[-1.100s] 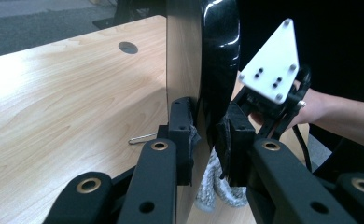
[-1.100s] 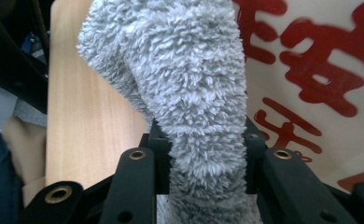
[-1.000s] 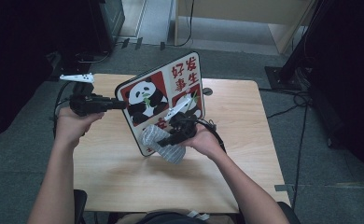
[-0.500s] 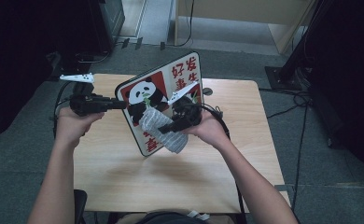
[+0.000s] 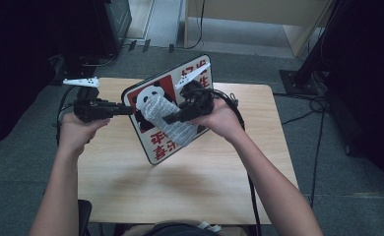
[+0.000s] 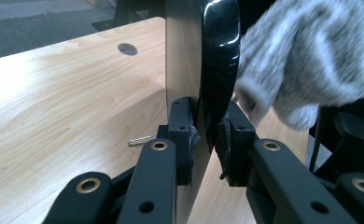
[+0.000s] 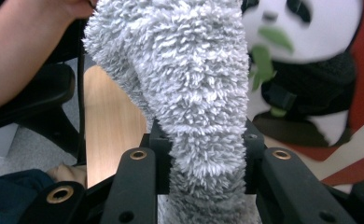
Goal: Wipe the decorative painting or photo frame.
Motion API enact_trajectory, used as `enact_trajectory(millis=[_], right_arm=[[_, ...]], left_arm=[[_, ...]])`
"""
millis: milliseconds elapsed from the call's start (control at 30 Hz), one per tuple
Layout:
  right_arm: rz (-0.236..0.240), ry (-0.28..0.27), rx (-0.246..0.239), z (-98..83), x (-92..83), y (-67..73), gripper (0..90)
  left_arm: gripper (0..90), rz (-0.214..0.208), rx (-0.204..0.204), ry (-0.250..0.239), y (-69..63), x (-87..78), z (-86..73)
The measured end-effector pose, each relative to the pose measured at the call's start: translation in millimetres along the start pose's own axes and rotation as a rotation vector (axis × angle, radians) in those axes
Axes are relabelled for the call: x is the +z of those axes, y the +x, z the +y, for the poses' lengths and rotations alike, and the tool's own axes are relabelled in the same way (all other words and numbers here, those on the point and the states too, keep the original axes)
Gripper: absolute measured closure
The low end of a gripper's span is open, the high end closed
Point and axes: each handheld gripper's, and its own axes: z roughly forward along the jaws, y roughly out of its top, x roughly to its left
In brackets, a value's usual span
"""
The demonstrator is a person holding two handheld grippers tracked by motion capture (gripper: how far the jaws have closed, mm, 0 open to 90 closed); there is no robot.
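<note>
My left tool (image 5: 126, 110) clamps the panda board's (image 5: 155, 147) edge upright; my right tool (image 5: 173, 118) pinches the fluffy cloth (image 5: 168, 118) against the board's face.

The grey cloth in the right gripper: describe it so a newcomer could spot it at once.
Start at the wooden table, where the left gripper clamps the edge of an upright panda board. Against the board's face, the right gripper holds a fluffy cloth. It is the one soft, shaggy, grey-and-white striped thing there.
</note>
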Motion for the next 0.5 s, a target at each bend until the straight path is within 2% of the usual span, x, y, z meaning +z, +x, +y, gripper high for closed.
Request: enact_trajectory(millis=[300, 500], right_arm=[[-0.029, -0.024, -0.035, 43.3, -22.7, 8.4, 68.3], [-0.058, -0.037, -0.051, 77.4, -30.6, 14.1, 68.2]], left_arm=[[77.5, 0.000, 0.003, 0.001, 0.0, 0.0, 0.0], [77.5, 0.001, 0.004, -0.001, -0.2, 0.1, -0.1]])
